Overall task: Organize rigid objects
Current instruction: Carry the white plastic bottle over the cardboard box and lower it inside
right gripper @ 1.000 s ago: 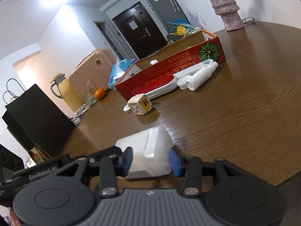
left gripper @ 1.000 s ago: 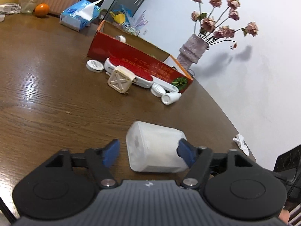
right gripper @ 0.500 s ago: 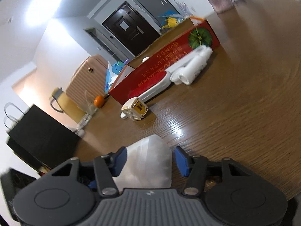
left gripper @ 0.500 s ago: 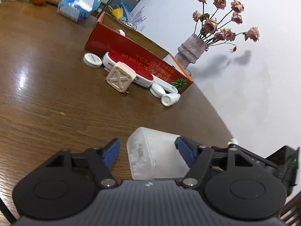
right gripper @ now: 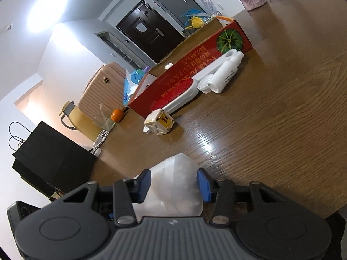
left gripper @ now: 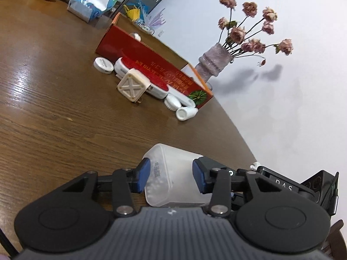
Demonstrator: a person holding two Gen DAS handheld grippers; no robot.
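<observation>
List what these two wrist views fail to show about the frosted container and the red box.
- Frosted container, both views: near end hidden behind the gripper bodies.
- Its contents: blurred by the cloudy wall; only pale lumps show.
- Red box, both views: inside hidden by its front wall.
- Box lettering: too small to read.

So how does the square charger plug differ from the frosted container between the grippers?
The charger plug is small, cream and opaque with an X-ribbed face; the frosted container is larger and translucent, with small white bits inside. The plug lies free by the red box; the container sits between the pads of both hand-held grippers. Both are rigid and boxy.
</observation>
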